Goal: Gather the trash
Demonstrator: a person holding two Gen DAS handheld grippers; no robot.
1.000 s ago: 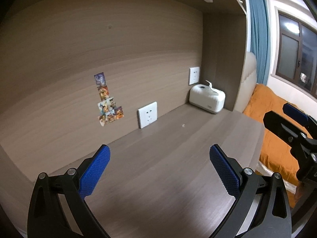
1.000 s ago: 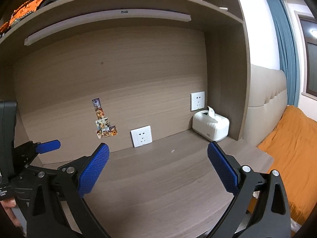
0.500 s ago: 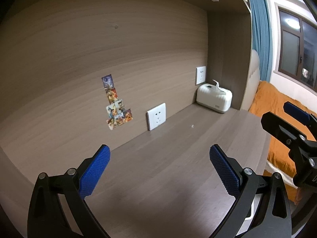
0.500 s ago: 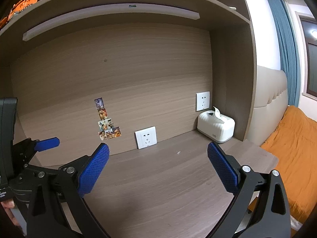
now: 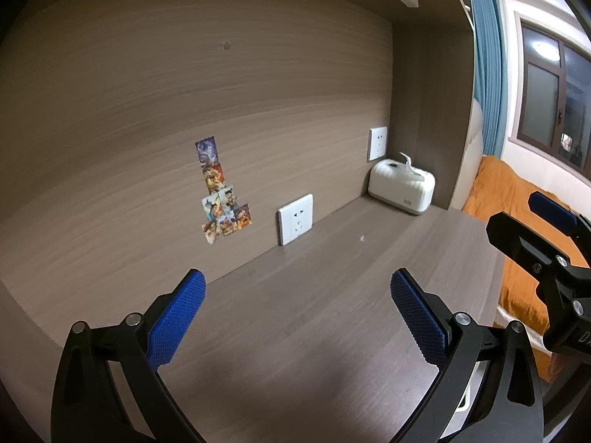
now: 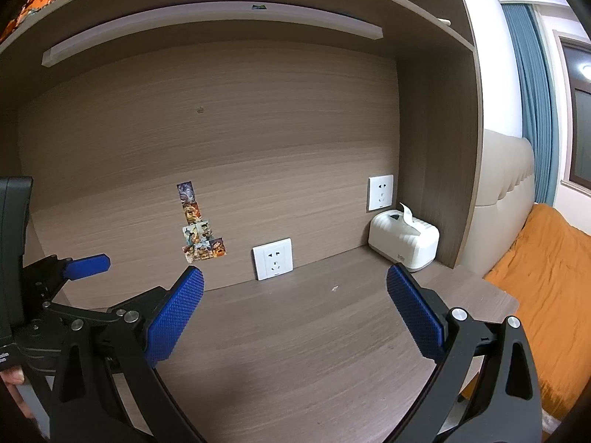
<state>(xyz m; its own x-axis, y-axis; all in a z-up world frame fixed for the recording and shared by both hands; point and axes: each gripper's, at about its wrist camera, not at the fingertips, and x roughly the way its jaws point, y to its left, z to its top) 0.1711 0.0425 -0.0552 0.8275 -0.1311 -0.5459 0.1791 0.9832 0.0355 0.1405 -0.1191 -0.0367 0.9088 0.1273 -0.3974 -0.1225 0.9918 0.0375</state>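
A tiny white scrap of trash [image 5: 361, 237] lies on the wooden desk [image 5: 314, 313], toward the back, between the lower wall socket and the tissue box; it also shows in the right wrist view [image 6: 334, 288]. My left gripper [image 5: 297, 306] is open and empty, held above the desk well short of the scrap. My right gripper [image 6: 295, 304] is open and empty too, above the desk's front part. The right gripper shows at the right edge of the left wrist view [image 5: 546, 243]. The left gripper shows at the left edge of the right wrist view [image 6: 55, 280].
A white tissue box [image 6: 404, 245] stands in the back right corner under a wall socket [image 6: 380, 192]. A second socket [image 6: 272, 258] and several stickers [image 6: 199, 230] are on the back panel. A shelf with a light bar [image 6: 210, 26] hangs overhead. An orange bed [image 6: 546, 269] lies to the right.
Both views have shifted a little: the stickers, sockets and tissue box have slid rightward and sit slightly nearer. Both grippers stay open and empty.
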